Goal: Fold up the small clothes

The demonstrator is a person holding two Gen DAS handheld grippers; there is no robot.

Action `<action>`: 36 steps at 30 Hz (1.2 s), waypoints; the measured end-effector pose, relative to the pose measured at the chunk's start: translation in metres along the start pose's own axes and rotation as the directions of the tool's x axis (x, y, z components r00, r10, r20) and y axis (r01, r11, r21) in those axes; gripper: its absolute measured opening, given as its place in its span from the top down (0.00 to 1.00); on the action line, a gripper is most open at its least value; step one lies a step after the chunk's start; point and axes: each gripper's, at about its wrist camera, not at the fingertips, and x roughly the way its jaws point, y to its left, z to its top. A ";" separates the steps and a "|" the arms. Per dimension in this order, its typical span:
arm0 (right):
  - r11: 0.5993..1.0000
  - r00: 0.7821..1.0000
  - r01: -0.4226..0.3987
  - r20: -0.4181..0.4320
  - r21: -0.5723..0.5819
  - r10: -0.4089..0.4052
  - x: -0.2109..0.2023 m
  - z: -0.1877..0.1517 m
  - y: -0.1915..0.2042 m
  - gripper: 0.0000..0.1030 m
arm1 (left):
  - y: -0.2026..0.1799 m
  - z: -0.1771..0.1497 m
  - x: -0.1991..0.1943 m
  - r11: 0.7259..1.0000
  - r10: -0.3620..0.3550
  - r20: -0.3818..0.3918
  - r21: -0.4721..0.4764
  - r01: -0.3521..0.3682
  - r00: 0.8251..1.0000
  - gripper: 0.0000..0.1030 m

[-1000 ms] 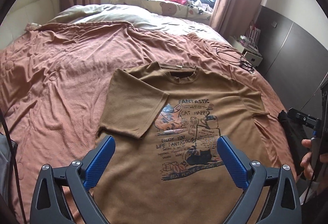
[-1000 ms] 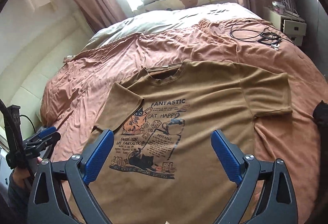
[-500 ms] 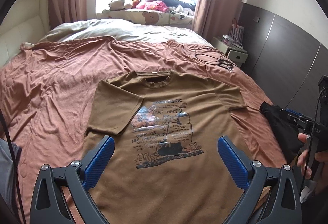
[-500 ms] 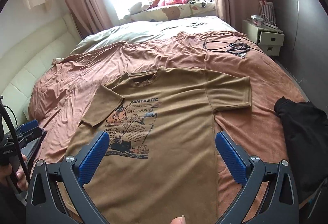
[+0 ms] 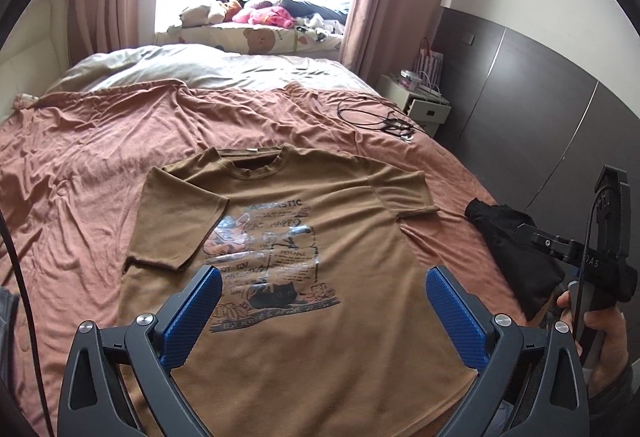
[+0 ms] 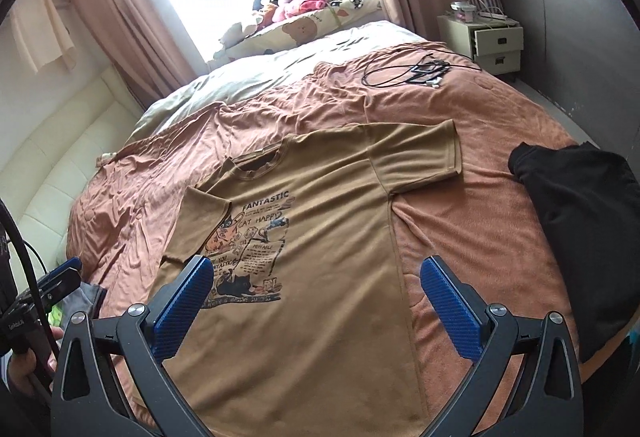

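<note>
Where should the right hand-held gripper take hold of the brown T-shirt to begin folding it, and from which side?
Probably at the hem of the spread right sleeve, coming from the shirt's outer right side. The brown T-shirt lies flat, print up, and that sleeve's free edge points outward. The other sleeve is already folded in. The right hand-held gripper is open above the cloth.

Both tongs have drawn back and risen from the brown T-shirt [image 5: 320,237], so more of the bed and room shows in each wrist view. The left tongs [image 5: 322,311], earlier close over the chest print, now hang above the lower hem area. The right tongs [image 6: 316,301] have shifted rightward, bringing the black garment [image 6: 580,221] fully into view.
</note>
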 end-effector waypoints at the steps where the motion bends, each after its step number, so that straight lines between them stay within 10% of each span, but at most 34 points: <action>1: 1.000 1.000 -0.013 0.007 0.015 0.013 -0.003 -0.001 -0.006 0.00 | -0.002 0.000 0.000 1.000 -0.001 0.004 -0.006 0.001 1.000 0.00; 25: 0.932 0.992 -0.026 0.126 0.362 -0.021 0.022 -0.020 -0.103 0.00 | -0.052 0.020 0.056 0.999 0.014 -0.077 -0.035 -0.017 0.997 0.00; 36: 0.878 0.997 -0.028 0.070 0.478 -0.007 0.129 0.012 -0.138 0.33 | -0.007 0.038 0.145 0.995 0.025 -0.096 -0.089 -0.033 0.995 0.11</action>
